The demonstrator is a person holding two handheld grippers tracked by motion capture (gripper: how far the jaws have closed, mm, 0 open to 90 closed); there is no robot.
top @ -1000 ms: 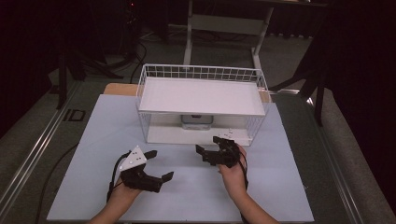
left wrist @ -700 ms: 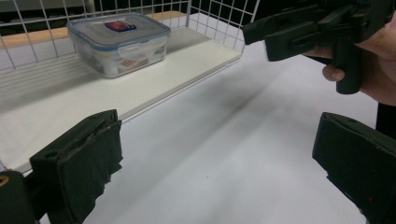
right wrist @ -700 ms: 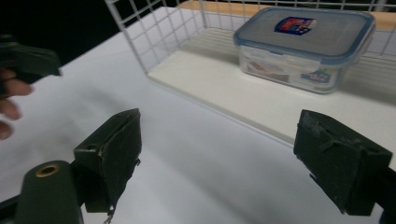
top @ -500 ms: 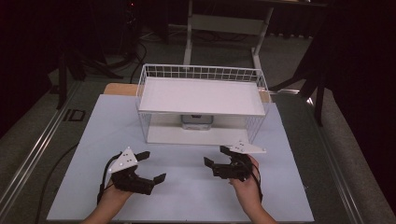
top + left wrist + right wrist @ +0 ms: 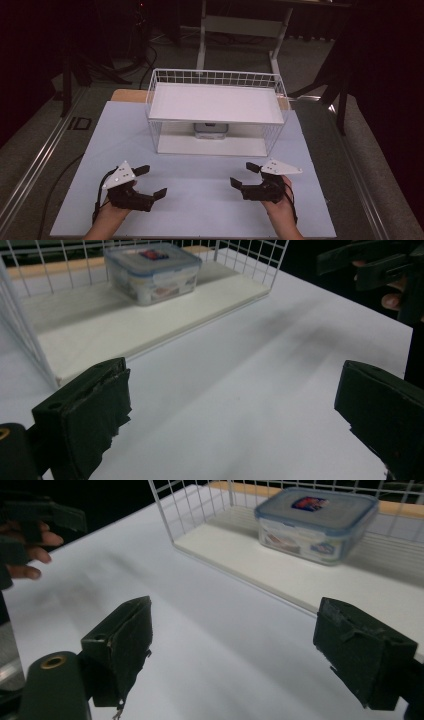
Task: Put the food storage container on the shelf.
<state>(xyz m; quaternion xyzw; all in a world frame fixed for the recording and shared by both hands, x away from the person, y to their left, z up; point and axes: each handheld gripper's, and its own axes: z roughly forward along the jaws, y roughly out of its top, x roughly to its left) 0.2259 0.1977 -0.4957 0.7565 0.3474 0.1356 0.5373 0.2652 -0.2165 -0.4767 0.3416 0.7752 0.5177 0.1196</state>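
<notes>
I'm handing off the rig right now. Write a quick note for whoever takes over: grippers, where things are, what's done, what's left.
Left gripper: jaws open, empty, low over the white table at the near left.
Right gripper: jaws open, empty, near right, also low over the table.
Lidded plastic container: lid on, sitting on the lower shelf of the white wire rack, under its upper shelf, towards the back.
Done: nothing is gripped; the container sits in the rack, untouched by either gripper.
Left: probably reaching in under the upper shelf for the container; both grippers are well short of the rack's open front.
</notes>
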